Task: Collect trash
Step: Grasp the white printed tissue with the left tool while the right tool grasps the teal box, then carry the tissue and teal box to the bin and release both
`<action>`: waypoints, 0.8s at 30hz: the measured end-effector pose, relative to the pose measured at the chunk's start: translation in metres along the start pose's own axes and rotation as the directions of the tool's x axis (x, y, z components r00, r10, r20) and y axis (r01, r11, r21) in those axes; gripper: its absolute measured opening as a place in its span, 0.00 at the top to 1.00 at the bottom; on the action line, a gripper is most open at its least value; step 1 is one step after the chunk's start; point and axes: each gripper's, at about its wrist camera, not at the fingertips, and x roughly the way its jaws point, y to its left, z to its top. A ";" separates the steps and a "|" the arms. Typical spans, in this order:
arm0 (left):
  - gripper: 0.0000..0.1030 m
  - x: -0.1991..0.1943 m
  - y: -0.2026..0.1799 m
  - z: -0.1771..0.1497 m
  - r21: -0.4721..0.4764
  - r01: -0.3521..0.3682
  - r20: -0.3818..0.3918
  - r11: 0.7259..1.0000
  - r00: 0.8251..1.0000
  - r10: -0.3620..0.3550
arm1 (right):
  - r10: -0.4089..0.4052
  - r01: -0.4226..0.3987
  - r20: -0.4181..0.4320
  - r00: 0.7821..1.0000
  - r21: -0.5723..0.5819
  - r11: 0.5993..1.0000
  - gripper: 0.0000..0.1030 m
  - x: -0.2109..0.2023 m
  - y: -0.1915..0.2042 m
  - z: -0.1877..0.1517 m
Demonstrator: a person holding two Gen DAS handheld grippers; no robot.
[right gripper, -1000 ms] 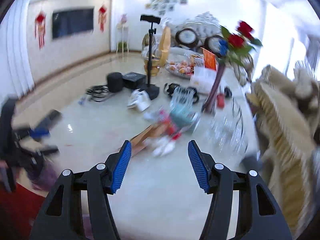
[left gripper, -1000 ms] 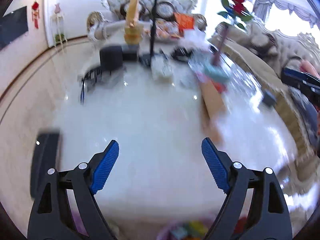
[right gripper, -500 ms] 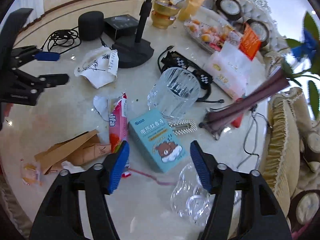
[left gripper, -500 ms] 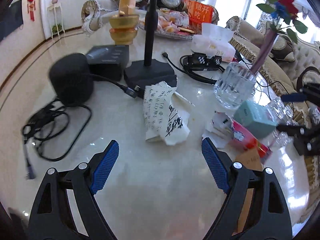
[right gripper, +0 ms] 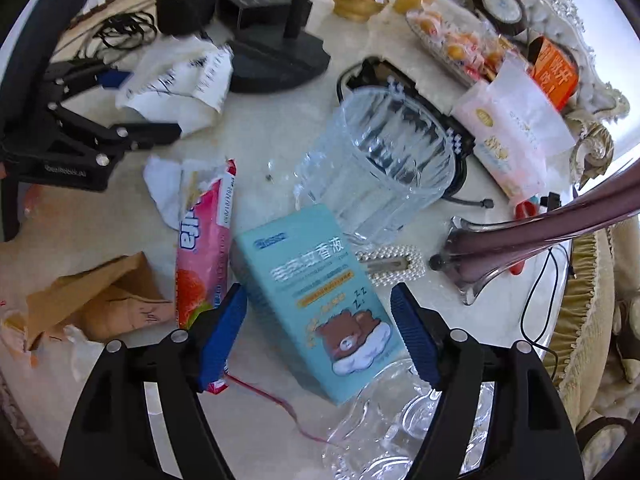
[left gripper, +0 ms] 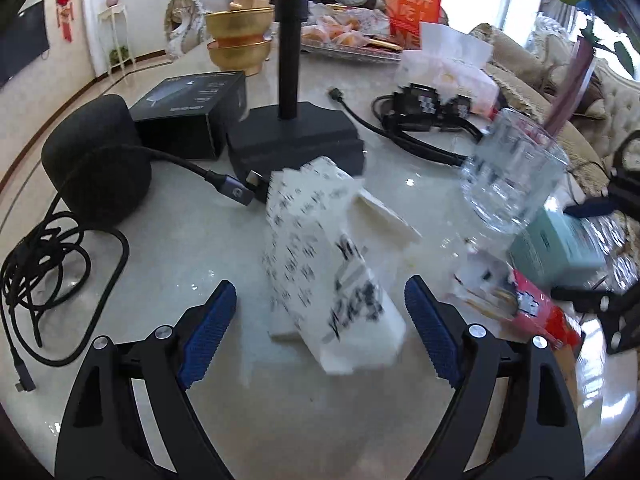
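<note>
While lying flat, the teal box (right gripper: pixel 320 300) runs diagonally.

Between you and the crumpled paper (left gripper: pixel 332 264) the worktop (left gripper: pixel 200 248) is bare, so your left tool (left gripper: pixel 320 322) can pass there. Behind the paper stand the black stand base (left gripper: pixel 296 136) and the speaker (left gripper: pixel 96 164). The glass (right gripper: pixel 384 164) and purple vase (right gripper: pixel 520 236) crowd the teal box (right gripper: pixel 316 296).
</note>
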 end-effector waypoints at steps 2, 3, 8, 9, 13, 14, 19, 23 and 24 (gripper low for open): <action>0.19 0.003 0.003 0.004 -0.019 -0.002 0.004 1.000 1.000 0.002 | -0.006 0.006 -0.012 1.000 -0.022 1.000 0.31 0.008 0.003 0.000; 0.19 0.003 0.004 0.005 -0.022 -0.005 0.004 1.000 1.000 0.005 | -0.005 0.005 -0.011 1.000 -0.021 1.000 0.31 0.010 0.004 0.001; 0.20 0.008 -0.002 0.009 0.048 -0.038 -0.013 0.998 0.999 0.039 | 0.023 -0.024 0.038 0.999 0.024 0.999 0.32 0.008 0.005 -0.004; 0.26 0.008 -0.003 0.009 0.058 -0.040 -0.012 0.997 0.999 0.041 | 0.018 -0.020 0.043 0.999 0.031 0.999 0.32 0.008 0.005 -0.006; 0.66 0.005 -0.006 0.011 0.101 -0.029 -0.013 0.994 0.999 0.030 | 0.019 -0.024 0.053 0.998 0.093 0.995 0.45 0.004 0.006 -0.012; 0.70 0.004 -0.005 0.011 0.102 -0.020 -0.018 0.995 1.000 0.022 | 0.022 -0.028 0.050 0.999 0.105 0.994 0.52 0.004 0.006 -0.013; 0.77 -0.006 0.005 0.008 0.080 0.043 -0.026 0.996 0.999 -0.041 | 0.043 -0.068 0.118 0.992 0.220 0.973 0.58 -0.011 0.003 -0.023; 0.77 -0.028 0.010 0.007 0.065 0.069 0.005 0.995 0.998 -0.070 | 0.031 -0.113 0.212 0.977 0.384 0.916 0.58 -0.036 -0.018 -0.037; 0.77 -0.034 0.009 0.007 0.069 0.079 0.010 0.995 0.997 -0.080 | 0.026 -0.122 0.233 0.972 0.409 0.904 0.58 -0.046 -0.020 -0.042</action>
